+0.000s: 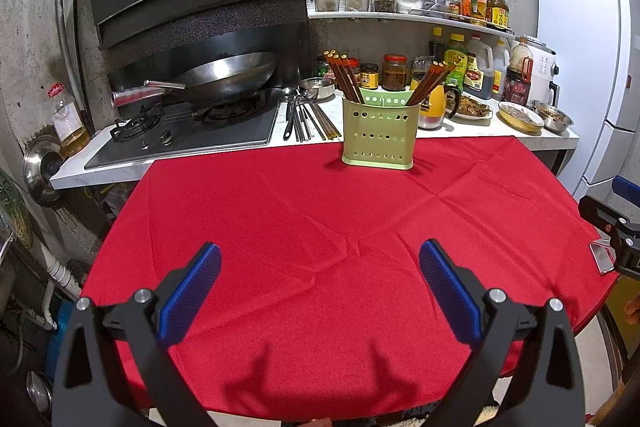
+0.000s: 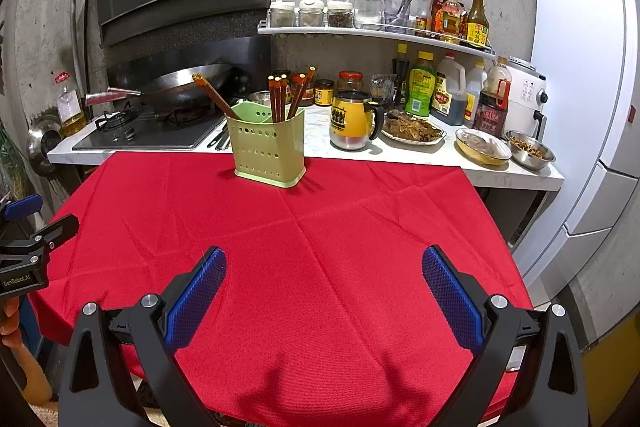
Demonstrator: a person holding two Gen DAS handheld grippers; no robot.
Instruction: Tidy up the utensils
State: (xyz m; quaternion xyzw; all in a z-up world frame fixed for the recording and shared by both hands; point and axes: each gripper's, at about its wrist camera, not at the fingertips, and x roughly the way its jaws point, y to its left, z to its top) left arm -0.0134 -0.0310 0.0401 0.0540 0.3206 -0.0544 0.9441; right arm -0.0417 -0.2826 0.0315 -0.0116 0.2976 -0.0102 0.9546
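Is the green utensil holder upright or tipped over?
Upright: the green utensil holder sits flat on the red tablecloth, chopsticks sticking out its top.

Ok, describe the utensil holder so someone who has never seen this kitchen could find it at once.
Start at the red tablecloth. At its far edge, in front of the white counter, stands the utensil holder: a pale green plastic box with round holes. Brown chopsticks stick out of it, unlike the yellow mug behind it.

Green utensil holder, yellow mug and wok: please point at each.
green utensil holder (image 1: 378, 137): left wrist view, perforated front wall.
yellow mug (image 2: 351, 121): right wrist view, yellow body.
wok (image 1: 230, 75): left wrist view, inner bowl.
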